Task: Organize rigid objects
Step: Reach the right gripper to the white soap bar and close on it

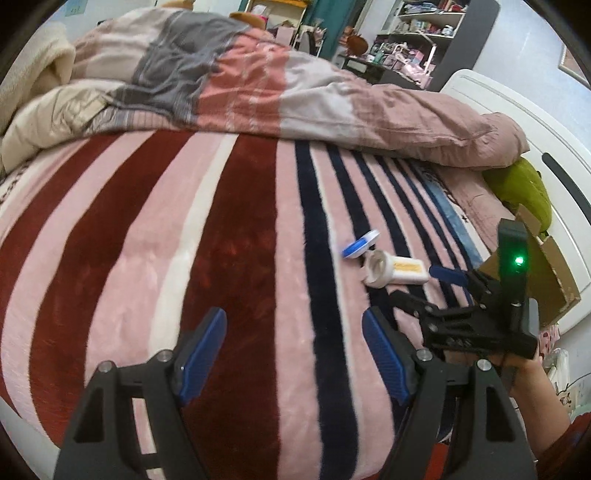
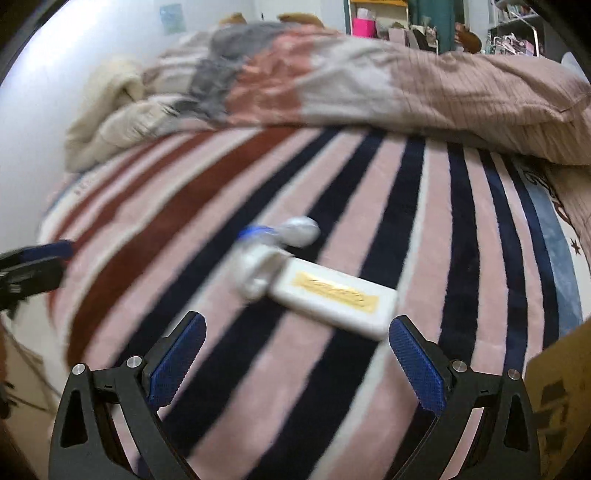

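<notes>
A white rectangular case with a yellow label [image 2: 334,297] lies on the striped blanket [image 2: 258,387], just ahead of my open right gripper [image 2: 297,345]. A white round cap-like piece [image 2: 253,271] touches its far end, and a blue-and-white disc [image 2: 295,230] lies just beyond. The same three show in the left wrist view: the case [image 1: 408,270], the cap [image 1: 378,266], the disc [image 1: 361,243]. My left gripper [image 1: 293,345] is open and empty above the blanket. The right gripper [image 1: 417,284] shows there, right of mine, close to the case.
A rumpled pink and grey duvet [image 1: 258,81] is heaped across the far side of the bed. A cardboard box [image 1: 546,269] sits at the right edge, with a green plush [image 1: 524,192] and a white headboard [image 1: 535,125] behind. Cluttered shelves [image 1: 424,33] stand beyond.
</notes>
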Demonstrator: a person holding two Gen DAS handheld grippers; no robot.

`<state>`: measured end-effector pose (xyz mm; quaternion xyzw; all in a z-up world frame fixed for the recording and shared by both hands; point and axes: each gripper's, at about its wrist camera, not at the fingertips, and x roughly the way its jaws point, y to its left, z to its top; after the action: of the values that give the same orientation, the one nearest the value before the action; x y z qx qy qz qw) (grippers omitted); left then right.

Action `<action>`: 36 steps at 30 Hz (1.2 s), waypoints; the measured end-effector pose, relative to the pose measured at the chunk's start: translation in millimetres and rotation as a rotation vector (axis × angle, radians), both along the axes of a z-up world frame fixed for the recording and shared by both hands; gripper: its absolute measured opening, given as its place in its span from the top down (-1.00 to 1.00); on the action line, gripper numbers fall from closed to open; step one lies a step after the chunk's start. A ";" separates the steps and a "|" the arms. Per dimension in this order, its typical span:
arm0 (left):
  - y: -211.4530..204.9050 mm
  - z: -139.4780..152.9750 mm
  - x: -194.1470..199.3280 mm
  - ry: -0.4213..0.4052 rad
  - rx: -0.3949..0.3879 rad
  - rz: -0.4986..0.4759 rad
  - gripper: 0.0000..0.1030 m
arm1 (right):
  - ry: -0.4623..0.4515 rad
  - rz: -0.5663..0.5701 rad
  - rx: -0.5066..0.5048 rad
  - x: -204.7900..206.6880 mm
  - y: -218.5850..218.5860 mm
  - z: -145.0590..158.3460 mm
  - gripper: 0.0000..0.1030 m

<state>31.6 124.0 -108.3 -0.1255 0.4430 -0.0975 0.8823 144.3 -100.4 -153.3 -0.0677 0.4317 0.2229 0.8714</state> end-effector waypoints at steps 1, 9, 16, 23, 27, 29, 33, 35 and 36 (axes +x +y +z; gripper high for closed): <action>0.7 -2.5 0.8 0.006 -0.004 0.003 -0.42 | -0.007 -0.005 -0.018 4.5 1.0 -4.6 -0.94; -9.9 9.8 -11.4 -0.010 -0.021 -0.012 -0.42 | 0.005 0.003 -0.027 14.1 0.1 -13.9 -0.28; -25.4 32.9 -31.5 -0.043 0.005 -0.028 -0.42 | 0.125 0.252 0.128 -39.5 -7.9 -2.5 -0.05; -30.0 43.4 -38.2 -0.051 0.026 -0.028 -0.42 | 0.001 0.150 0.027 -28.4 -5.3 6.2 -0.06; -26.5 40.1 -34.1 -0.029 0.041 -0.012 -0.42 | 0.058 0.163 0.096 -4.7 10.2 -3.1 -0.05; -24.7 39.3 -31.4 -0.024 0.042 -0.010 -0.42 | 0.040 0.158 0.037 0.1 20.2 -7.3 0.09; -28.4 41.5 -23.2 -0.021 0.020 -0.020 -0.42 | -0.028 0.163 -0.025 -9.8 22.4 0.5 0.40; -39.1 47.0 -20.1 -0.033 -0.008 -0.060 -0.42 | -0.059 0.201 0.039 -22.1 13.3 13.5 0.40; -43.8 50.7 -18.9 -0.040 -0.030 -0.080 -0.42 | -0.070 0.219 0.062 -29.1 9.2 21.7 0.40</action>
<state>12.8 80.2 -57.6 -0.1187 0.4283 -0.1417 0.8845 115.2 -91.2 -131.6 -0.0950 0.3839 0.3274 0.8581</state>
